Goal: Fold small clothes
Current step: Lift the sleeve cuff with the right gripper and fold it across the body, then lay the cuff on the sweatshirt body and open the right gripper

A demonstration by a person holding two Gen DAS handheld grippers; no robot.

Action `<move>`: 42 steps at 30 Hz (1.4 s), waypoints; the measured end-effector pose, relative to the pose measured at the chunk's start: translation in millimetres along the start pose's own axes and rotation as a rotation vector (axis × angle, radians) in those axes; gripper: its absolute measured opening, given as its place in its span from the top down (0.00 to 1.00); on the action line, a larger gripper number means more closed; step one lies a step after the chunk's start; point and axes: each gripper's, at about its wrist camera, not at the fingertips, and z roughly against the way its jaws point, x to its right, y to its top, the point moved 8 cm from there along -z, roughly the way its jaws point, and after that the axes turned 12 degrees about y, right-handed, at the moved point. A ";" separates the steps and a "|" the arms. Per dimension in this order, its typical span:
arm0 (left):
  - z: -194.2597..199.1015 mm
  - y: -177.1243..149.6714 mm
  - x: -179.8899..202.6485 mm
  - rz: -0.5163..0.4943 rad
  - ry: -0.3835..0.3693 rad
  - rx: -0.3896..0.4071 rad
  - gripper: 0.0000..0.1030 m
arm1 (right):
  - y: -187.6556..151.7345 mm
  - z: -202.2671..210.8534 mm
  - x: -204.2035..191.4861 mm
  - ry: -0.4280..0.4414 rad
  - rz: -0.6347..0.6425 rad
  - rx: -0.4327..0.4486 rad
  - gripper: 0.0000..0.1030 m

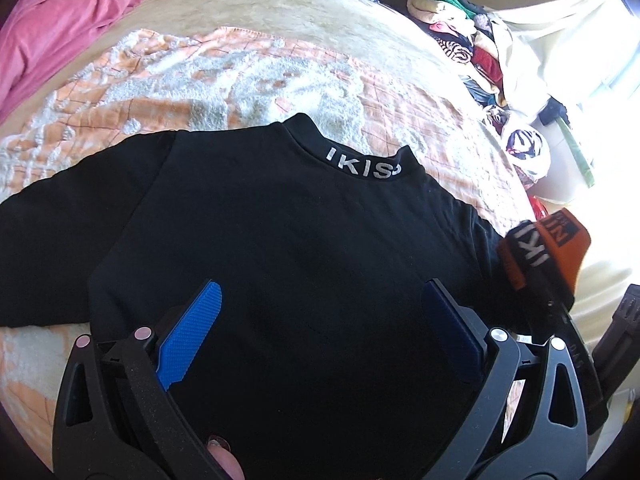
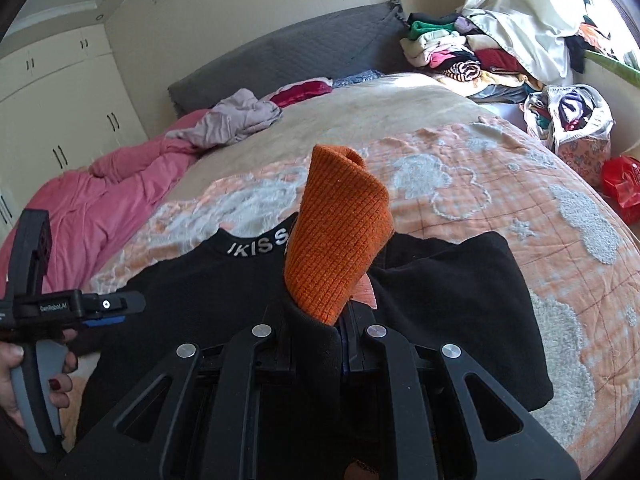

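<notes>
A small black top (image 1: 288,240) with "IKISS" on its collar (image 1: 362,166) lies flat on the orange-and-white blanket (image 1: 240,76). My left gripper (image 1: 322,292) hovers open over the top's body, its blue pads (image 1: 192,332) wide apart with nothing between them. My right gripper (image 2: 320,320) is shut on the sleeve's orange ribbed cuff (image 2: 340,240), which stands up out of the jaws with black sleeve cloth bunched below it. In the left wrist view, that cuff (image 1: 560,240) and the right gripper (image 1: 544,296) are at the top's right side. In the right wrist view, a hand holds the left gripper (image 2: 104,312) at the left.
A pink duvet (image 2: 100,200) and a crumpled grey garment (image 2: 236,120) lie at the bed's far left. A heap of folded clothes (image 2: 460,56), a bag of clothes (image 2: 572,120) and a red bag (image 2: 624,184) sit past the right edge. Behind stand a grey headboard (image 2: 300,56) and white wardrobes (image 2: 60,100).
</notes>
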 end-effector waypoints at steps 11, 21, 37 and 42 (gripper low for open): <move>-18.4 -18.9 18.0 0.022 -0.076 -0.072 0.10 | -27.7 -19.5 -25.5 0.139 0.001 -0.147 0.37; -36.4 -59.8 68.8 -0.036 -0.235 -0.216 0.48 | -3.8 17.4 21.4 0.043 -0.082 -0.049 0.33; -36.0 -48.1 94.6 -0.161 -0.181 -0.088 0.94 | -3.1 41.1 69.1 -0.119 -0.153 -0.019 0.33; -3.8 -19.0 71.3 -0.149 -0.148 0.030 0.95 | -7.4 42.6 79.5 -0.150 -0.178 -0.029 0.33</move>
